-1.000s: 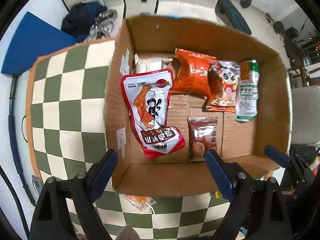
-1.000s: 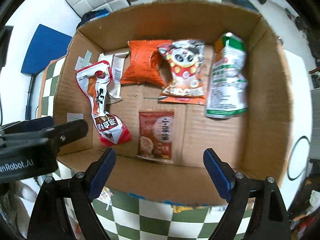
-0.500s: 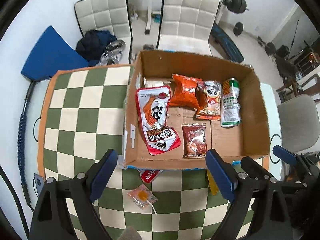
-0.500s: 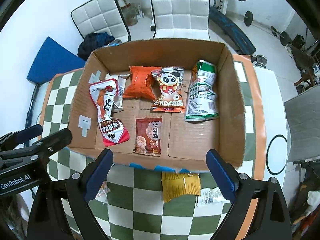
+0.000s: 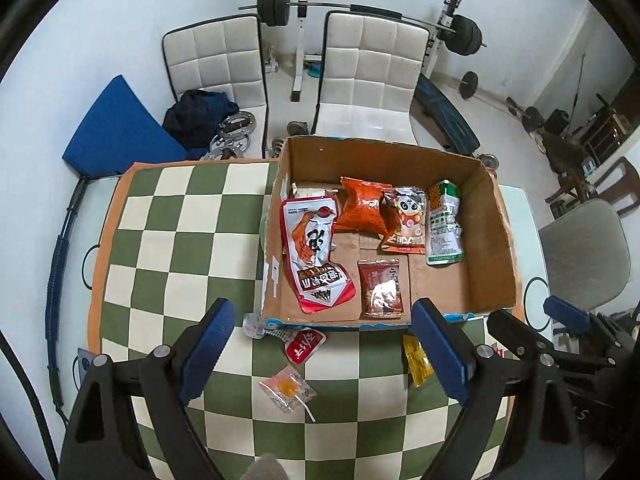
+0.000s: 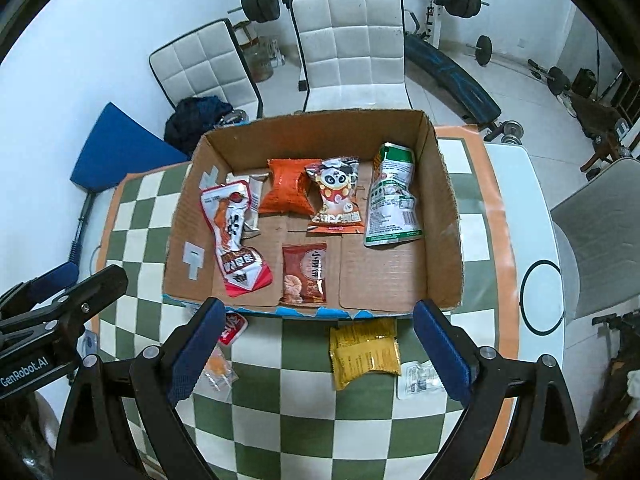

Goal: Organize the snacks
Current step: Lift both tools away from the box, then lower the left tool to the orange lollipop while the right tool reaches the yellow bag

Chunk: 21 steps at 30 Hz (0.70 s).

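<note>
Two claws, left gripper (image 5: 320,344) and right gripper (image 6: 316,344), spread wide, holding nothing. Six snacks inside the box (image 6: 444,216). Yellow packet (image 6: 364,350) outside on the checkered cloth (image 5: 176,248)

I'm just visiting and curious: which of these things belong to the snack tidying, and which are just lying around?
Part of the job: cardboard box, yellow packet, lollipop, small red packet.

Just lying about: white chairs, barbell, blue cushion.

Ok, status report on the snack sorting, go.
Left gripper, right gripper open, empty. Six packs in box. Yellow packet outside. Nothing in the way.
</note>
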Motion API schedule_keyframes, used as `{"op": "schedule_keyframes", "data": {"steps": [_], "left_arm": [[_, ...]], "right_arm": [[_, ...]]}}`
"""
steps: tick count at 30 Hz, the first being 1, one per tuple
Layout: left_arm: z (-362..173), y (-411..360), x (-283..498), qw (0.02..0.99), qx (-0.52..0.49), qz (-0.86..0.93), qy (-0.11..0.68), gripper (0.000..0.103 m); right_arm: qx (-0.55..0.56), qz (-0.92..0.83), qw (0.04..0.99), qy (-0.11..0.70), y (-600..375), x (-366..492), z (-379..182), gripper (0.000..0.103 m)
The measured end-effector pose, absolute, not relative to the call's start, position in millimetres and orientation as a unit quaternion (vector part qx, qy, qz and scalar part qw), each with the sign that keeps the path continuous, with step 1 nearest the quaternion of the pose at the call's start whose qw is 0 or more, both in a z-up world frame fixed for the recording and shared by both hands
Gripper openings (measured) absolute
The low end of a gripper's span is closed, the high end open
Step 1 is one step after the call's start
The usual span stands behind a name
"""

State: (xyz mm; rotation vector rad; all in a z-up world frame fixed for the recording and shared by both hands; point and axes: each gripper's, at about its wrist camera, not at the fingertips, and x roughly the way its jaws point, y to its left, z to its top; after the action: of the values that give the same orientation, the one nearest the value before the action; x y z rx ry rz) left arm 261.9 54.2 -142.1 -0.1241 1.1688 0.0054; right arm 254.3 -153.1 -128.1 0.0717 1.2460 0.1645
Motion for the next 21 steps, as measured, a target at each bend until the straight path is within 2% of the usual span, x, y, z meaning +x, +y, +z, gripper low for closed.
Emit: {"op": "schedule_keyframes", "data": {"steps": [4, 6, 13, 18, 20, 21], "left_arm": [[-155, 66, 250, 0.824, -0.076, 0.029, 0.561, 0.090], [-178, 78, 241, 0.802, -0.108, 0.044, 0.585, 0.090], [-272, 114, 220, 0.721, -0.178, 0.087, 0.664, 0.090], [-324, 130, 211, 0.672, -0.216, 0.111, 0.700, 0.090], [-337, 131, 210, 0.661, -0.217, 0.117, 0.709, 0.090], [-342, 131, 210, 0.657, -0.216, 0.117, 0.713, 0.090]], "right_arm": [[0.089, 0.077, 0.798, 0.590, -171, 246, -135, 0.097], [0.122, 0.067, 0.784, 0.604, -184, 241, -151, 0.097], [0.281, -0.007, 0.683, 0.674, -234, 221, -256, 0.097], [0.307, -0.061, 0.656, 0.687, -242, 221, -311, 0.096], [0.305, -0.078, 0.648, 0.693, -241, 221, -327, 0.089], [0.304, -0.084, 0.644, 0.698, -241, 222, -334, 0.079]]}}
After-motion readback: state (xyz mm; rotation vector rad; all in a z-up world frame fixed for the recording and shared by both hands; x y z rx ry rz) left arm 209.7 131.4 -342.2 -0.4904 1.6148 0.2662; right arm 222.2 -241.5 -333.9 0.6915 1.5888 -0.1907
